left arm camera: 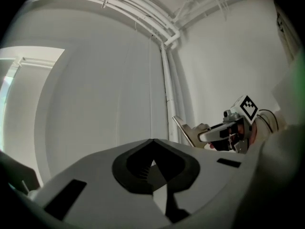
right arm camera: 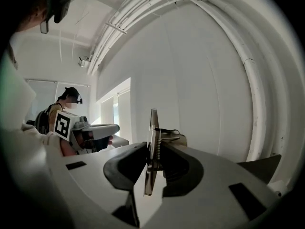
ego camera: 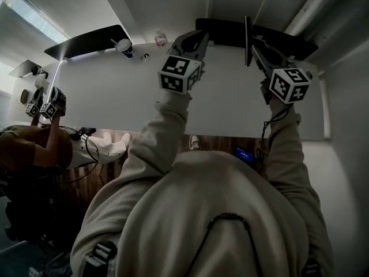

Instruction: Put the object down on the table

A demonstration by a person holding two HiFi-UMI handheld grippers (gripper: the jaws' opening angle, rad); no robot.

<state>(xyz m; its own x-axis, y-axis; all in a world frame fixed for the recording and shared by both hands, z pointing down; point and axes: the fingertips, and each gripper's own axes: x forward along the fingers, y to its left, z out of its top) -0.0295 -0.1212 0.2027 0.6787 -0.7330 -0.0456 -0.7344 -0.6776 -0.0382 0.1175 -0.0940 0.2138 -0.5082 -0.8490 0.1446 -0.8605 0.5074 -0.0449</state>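
Note:
My right gripper (ego camera: 258, 49) is held up over the far right of the white table (ego camera: 115, 91). It is shut on a thin flat board (ego camera: 248, 36), which I see edge-on. In the right gripper view the board (right arm camera: 153, 120) stands upright between the jaws of my right gripper (right arm camera: 153, 149), and a wire spring clip sits on its right face. My left gripper (ego camera: 195, 41) is raised to the left of it, jaws together with nothing in them. In the left gripper view the left gripper (left arm camera: 152, 143) points at a white wall. The right gripper (left arm camera: 198, 133) and its board show at the right.
A capped cup (ego camera: 124, 46) and a small item (ego camera: 160, 38) stand at the table's far edge. Dark curved shapes (ego camera: 86, 39) lie beyond it. Another person (ego camera: 34, 149) with grippers (ego camera: 45, 108) is at the left end. White pipes (right arm camera: 248, 70) run along the wall.

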